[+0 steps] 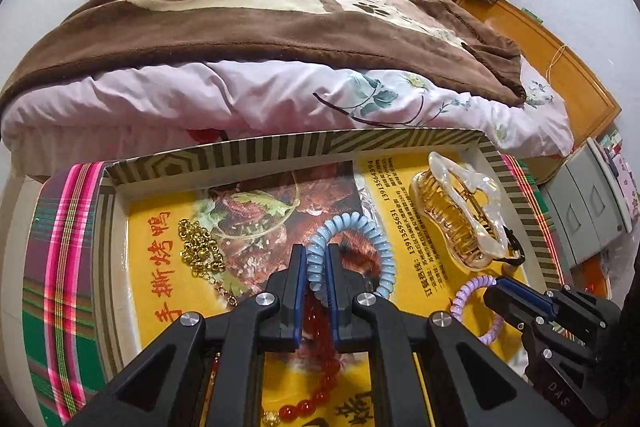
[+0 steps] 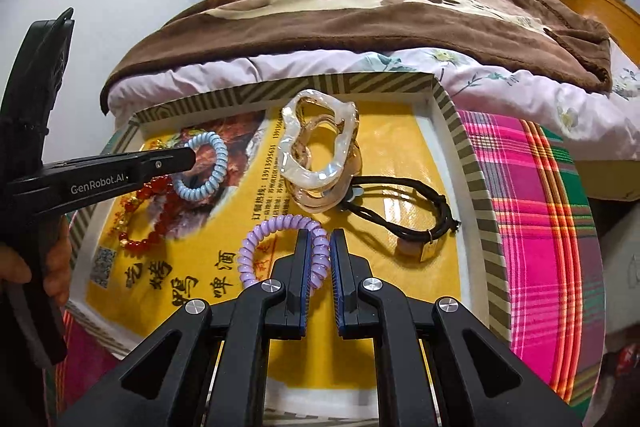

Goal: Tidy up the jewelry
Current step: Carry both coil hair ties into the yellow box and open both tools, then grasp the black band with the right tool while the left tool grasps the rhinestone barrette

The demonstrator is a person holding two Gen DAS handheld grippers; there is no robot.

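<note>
A shallow striped box point(image 1: 280, 147) lined with a yellow printed sheet holds the jewelry. My left gripper point(image 1: 316, 247) is shut on a light-blue coil hair tie point(image 1: 380, 247), pinching its near loop. In the right wrist view, my right gripper point(image 2: 320, 233) is shut on a purple coil hair tie point(image 2: 256, 247). A pearly hair claw point(image 2: 320, 151) lies at the back of the box, a black elastic tie point(image 2: 400, 203) beside it. Gold chain point(image 1: 198, 247) lies at the left. A red bead bracelet point(image 1: 316, 395) lies under the left gripper.
The box sits on a pink and green plaid cloth point(image 2: 532, 187) in front of a bed with a brown blanket point(image 1: 280, 19). Grey drawers point(image 1: 592, 211) stand to the right. A hand point(image 2: 56, 267) holds the left gripper's handle.
</note>
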